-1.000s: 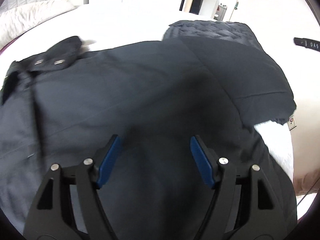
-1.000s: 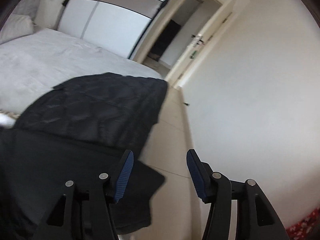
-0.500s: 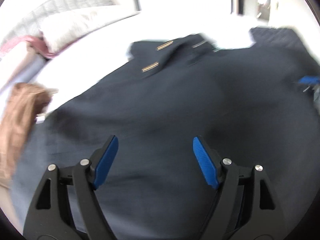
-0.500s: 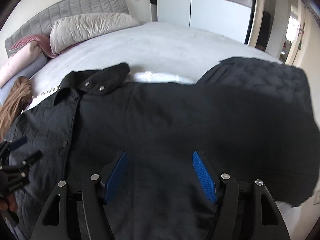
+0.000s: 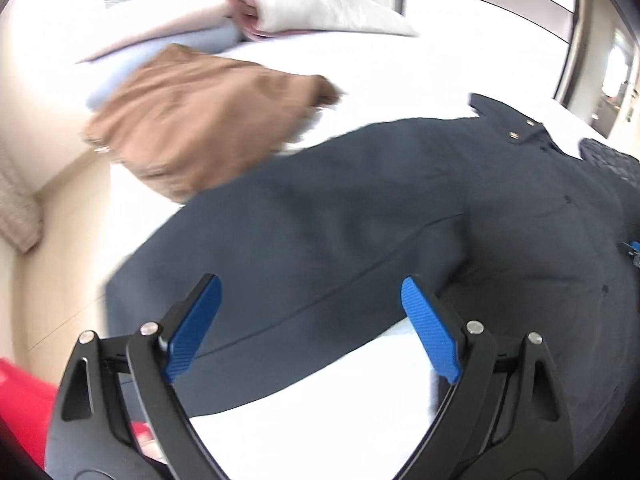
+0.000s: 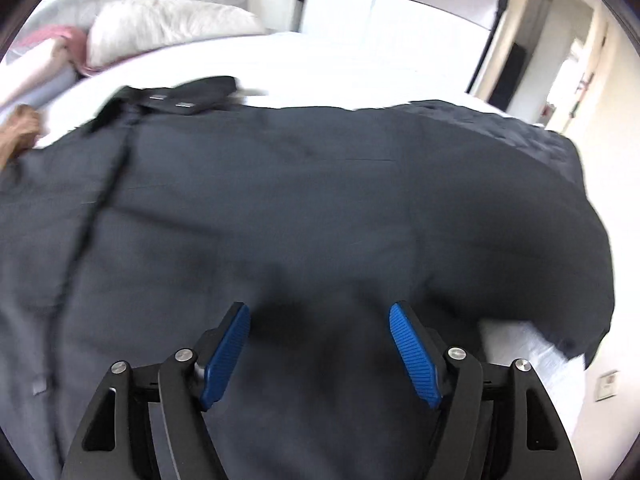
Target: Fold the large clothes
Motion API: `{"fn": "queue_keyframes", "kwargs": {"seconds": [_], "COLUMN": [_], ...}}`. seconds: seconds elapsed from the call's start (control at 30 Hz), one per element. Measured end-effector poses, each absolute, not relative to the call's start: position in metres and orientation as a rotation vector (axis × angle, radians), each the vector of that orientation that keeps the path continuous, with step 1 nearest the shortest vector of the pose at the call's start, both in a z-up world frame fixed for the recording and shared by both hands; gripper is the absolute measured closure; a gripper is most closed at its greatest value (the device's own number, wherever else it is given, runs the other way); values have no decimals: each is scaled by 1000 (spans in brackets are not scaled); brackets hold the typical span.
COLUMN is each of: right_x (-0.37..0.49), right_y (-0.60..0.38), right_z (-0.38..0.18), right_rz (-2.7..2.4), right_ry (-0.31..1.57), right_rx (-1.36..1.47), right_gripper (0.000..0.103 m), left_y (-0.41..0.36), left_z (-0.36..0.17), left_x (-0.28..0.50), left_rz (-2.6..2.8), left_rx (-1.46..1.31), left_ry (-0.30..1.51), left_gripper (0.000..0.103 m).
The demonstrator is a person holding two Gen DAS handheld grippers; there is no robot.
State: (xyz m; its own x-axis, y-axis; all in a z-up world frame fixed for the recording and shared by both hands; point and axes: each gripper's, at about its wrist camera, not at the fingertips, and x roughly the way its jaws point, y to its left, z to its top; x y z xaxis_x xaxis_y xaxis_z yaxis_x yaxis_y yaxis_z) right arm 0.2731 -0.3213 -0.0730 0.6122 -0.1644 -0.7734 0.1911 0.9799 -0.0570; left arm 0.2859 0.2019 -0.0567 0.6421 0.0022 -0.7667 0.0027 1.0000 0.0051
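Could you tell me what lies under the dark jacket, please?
The dark jacket lies spread on the white bed; sheet shows around it. Anything beneath its body is covered.

Bright bedroom, white bed (image 6: pixel 328 60), wardrobe (image 6: pixel 400 4)

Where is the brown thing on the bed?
The brown garment lies in the upper left of the left wrist view, on the white bed, between the pillows and the black coat.

The dark coat (image 6: pixel 320 200) runs off the right-wrist view's left edge; the brown garment (image 5: pixel 208 128) is motion-blurred.
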Motion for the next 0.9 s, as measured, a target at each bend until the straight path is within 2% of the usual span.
{"fn": "queue_keyframes", "kwargs": {"seconds": [0.23, 0.37, 0.63, 0.67, 0.7, 0.77, 0.8, 0.9], "right_x": [248, 242, 241, 241, 241, 241, 239, 239], "right_y": [-281, -250, -186, -179, -171, -162, -154, -140], "right_z": [-58, -58, -66, -68, -71, -75, -77, -79], "right_rz": [-43, 51, 144, 157, 171, 179, 182, 185], "right_ry": [934, 1021, 1062, 1071, 1083, 1095, 1097, 1084], "right_rx": [151, 146, 2, -13, -34, -69, -101, -162], "right_gripper": [24, 24, 24, 24, 24, 24, 24, 24], "left_y": [303, 369, 410, 413, 413, 411, 408, 406], "left_z": [-78, -113, -177, -186, -189, -185, -171, -118], "left_x": [268, 251, 233, 232, 232, 230, 229, 220], "left_rz": [242, 273, 178, 146, 117, 95, 145, 315], "left_rx": [-197, -525, -941, -1018, -1071, -1127, -1041, -837], "left_ry": [996, 1059, 1025, 1004, 990, 967, 954, 814], "left_gripper": [10, 10, 11, 21, 47, 80, 89, 94]}}
